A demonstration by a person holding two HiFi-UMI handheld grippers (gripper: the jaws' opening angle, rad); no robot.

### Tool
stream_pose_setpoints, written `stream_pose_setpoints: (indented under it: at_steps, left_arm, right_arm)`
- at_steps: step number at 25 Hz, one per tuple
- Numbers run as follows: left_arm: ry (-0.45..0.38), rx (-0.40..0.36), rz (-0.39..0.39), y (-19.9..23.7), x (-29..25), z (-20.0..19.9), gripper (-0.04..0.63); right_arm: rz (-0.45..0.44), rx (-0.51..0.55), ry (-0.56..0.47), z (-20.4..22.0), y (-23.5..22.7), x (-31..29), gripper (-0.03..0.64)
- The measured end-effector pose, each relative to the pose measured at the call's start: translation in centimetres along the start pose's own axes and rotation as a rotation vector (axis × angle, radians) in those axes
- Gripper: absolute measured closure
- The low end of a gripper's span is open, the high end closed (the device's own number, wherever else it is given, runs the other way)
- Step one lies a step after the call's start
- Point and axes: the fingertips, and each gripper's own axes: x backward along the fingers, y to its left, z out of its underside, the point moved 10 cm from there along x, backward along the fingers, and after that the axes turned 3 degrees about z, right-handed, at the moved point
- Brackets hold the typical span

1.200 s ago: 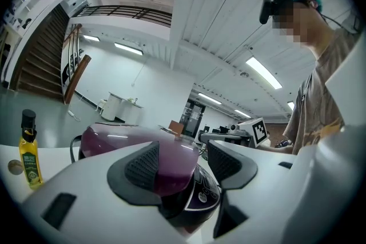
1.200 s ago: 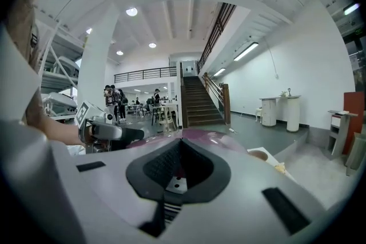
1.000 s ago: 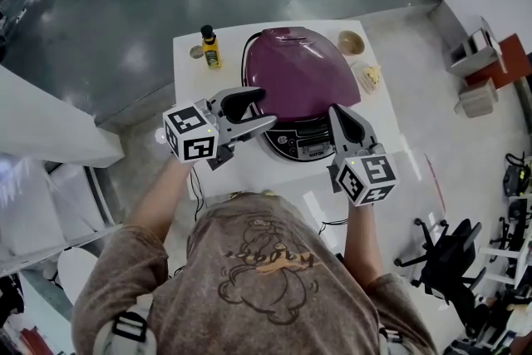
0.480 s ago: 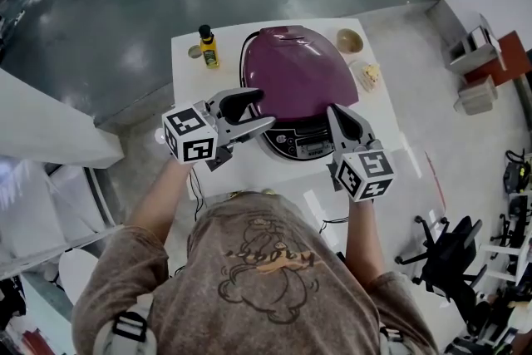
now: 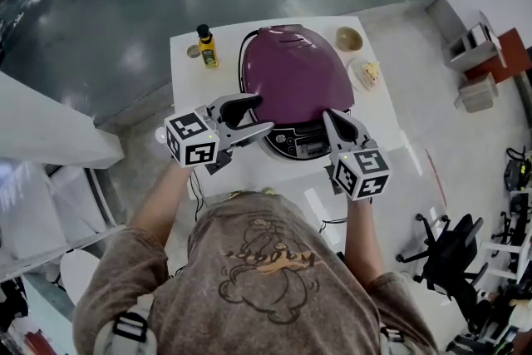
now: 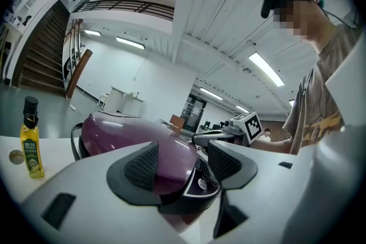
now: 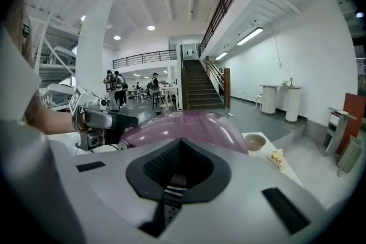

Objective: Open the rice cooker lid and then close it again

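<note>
A rice cooker with a glossy purple lid (image 5: 291, 75) stands on a white table (image 5: 187, 87), lid down. My left gripper (image 5: 262, 114) is open at the cooker's front left, jaws level with the lid's edge. In the left gripper view the lid (image 6: 131, 134) lies between and beyond the left gripper (image 6: 182, 160). My right gripper (image 5: 330, 119) is shut with nothing in it, its tip at the cooker's front right beside the control panel (image 5: 303, 147). The right gripper view looks over the right gripper (image 7: 180, 166) to the lid (image 7: 189, 126) and the left gripper (image 7: 114, 120).
A small yellow oil bottle (image 5: 205, 46) stands at the table's back left. A tan bowl (image 5: 350, 40) and a plate with food (image 5: 368, 75) sit to the cooker's right. The table edge is close behind both grippers; grey floor surrounds it.
My right gripper has edged slightly left toward the cooker's front. The left gripper has barely moved. The lid stays down.
</note>
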Motion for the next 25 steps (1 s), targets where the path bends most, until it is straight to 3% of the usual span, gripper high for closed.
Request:
stream_pose_setpoints:
  at_steps: [25]
  left_arm:
    - [0.061, -0.003, -0.007, -0.4, -1.0, 1.5, 0.314]
  right_arm:
    - [-0.040, 0.001, 0.172, 0.8, -0.5, -1.1, 0.615]
